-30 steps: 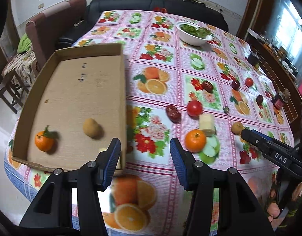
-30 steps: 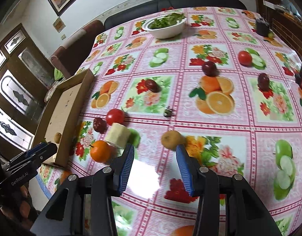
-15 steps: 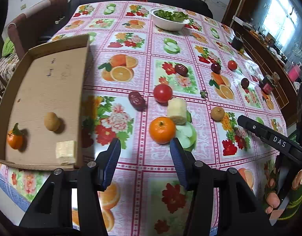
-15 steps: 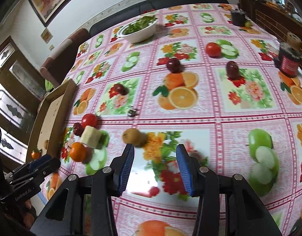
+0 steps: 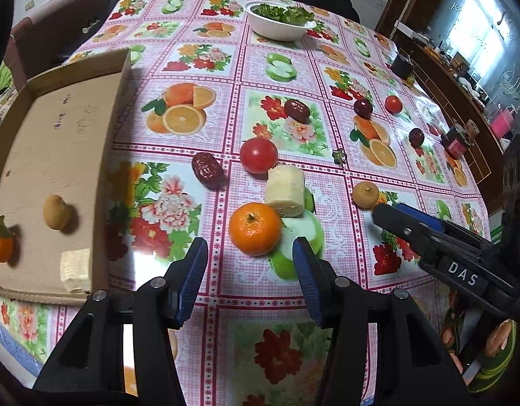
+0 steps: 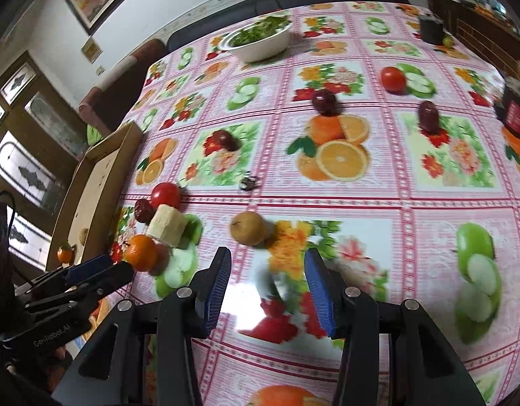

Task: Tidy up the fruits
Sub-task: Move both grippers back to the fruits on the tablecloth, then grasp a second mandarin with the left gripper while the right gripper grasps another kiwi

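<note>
Now the left gripper [image 5: 248, 264] has swung right from the cardboard tray [image 5: 101, 176], wide open and empty, to line up on the near mandarin [image 5: 255, 233]. The right gripper [image 6: 265, 275], open and empty, hangs just short of the brown longan [image 6: 248, 228]. Two pickups look next.

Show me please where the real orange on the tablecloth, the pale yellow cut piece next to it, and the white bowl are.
orange [image 5: 255, 233], left wrist view, middle of its peel.
pale yellow cut piece [image 5: 285, 187], left wrist view, middle of its long side.
white bowl [image 5: 277, 30], left wrist view, its outer wall.
</note>
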A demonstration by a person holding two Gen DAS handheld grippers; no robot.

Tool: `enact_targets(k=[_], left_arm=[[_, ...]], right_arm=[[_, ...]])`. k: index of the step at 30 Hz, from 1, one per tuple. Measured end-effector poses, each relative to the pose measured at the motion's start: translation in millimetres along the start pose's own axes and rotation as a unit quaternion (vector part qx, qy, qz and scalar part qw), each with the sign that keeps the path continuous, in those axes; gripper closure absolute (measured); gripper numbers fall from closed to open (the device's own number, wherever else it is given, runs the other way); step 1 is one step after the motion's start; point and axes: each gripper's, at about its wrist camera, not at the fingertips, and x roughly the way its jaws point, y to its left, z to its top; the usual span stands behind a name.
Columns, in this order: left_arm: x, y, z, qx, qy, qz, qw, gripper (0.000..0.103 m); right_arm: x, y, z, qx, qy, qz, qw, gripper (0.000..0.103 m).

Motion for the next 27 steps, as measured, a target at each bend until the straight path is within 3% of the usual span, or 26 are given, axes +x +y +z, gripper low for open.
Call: enact_targets(k=[9,15,18,21,27], left_arm=[[17,-1,8,-0.003,0.012,-0.011,0.9999,0.052],[27,-4,8,0.001,0.01,-0.01,0.9999,0.052],[27,-3,8,-0.003,0.004,-0.013,0.9999,0.053],[26,1,9,-0.01,0.004,-0.015,0.9998,0.069],[16,7,6,-0.014,-0.005,-0.014,0.9998,0.069]], right_arm=[[28,20,15,-0.029,0.008,-0.01,0.999,0.059],[35,20,18,-0.036,0.006,-0.023,0.999,0.075],[34,17,18,-0.032,0.004,-0.02,0.999,0.075],[30,14,18,-0.026,0.001,-0.021,0.999,0.075],[16,9,17,-0.015,-0.011,-0.021,1.0,0.075]])
